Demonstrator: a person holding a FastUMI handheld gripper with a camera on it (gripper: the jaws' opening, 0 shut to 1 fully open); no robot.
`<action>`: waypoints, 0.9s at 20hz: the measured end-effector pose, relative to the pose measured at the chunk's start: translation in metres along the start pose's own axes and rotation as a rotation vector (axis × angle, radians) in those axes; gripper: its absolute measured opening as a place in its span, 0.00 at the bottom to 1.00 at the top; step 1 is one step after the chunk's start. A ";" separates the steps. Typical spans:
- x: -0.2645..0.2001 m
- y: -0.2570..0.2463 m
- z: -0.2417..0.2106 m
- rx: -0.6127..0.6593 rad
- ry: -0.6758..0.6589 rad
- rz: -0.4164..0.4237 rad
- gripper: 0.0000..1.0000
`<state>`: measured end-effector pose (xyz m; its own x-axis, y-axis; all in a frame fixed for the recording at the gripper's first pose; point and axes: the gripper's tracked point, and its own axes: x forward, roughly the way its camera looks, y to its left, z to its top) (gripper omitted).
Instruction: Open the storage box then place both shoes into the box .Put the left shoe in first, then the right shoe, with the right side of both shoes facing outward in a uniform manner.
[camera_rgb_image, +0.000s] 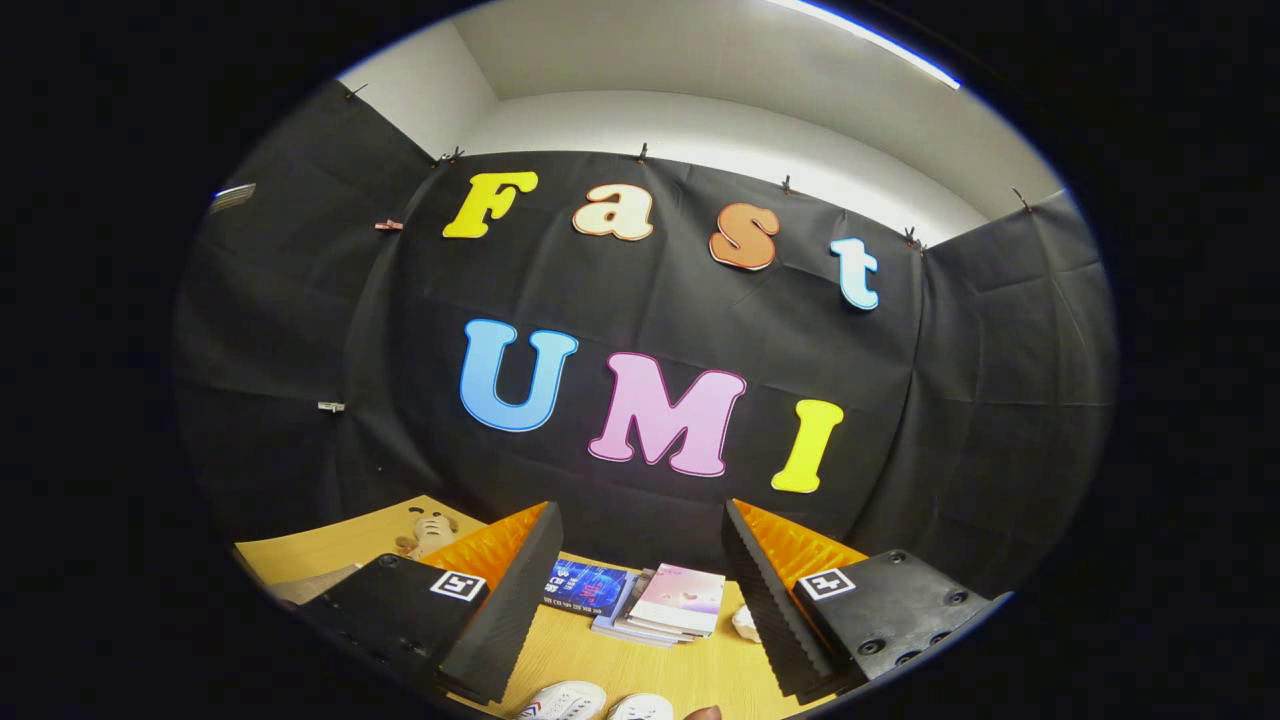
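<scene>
My gripper (640, 580) is held high and tilted up toward the booth wall, fingers wide apart with nothing between them. Low down between the fingers, the toes of two white shoes show on the wooden table (690, 675): one shoe (565, 702) with red and blue stripes on its side, the other (640, 708) just to its right. Both shoes sit below and nearer than the fingertips, cut off by the view's lower limit.
A small stack of books (670, 603) and a dark blue book (585, 587) lie on the table beyond the shoes. A plush toy (428, 533) sits beyond the left finger. A small white object (746, 624) rests by the right finger.
</scene>
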<state>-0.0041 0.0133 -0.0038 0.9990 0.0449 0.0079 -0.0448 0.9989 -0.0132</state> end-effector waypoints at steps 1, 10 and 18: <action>0.001 0.003 -0.001 0.004 -0.001 0.012 0.97; -0.003 0.071 -0.052 0.182 0.135 0.366 0.97; -0.027 0.138 -0.136 0.715 0.460 0.775 0.98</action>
<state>-0.0362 0.1484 -0.1416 0.6028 0.7885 -0.1220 -0.4962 0.4902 0.7166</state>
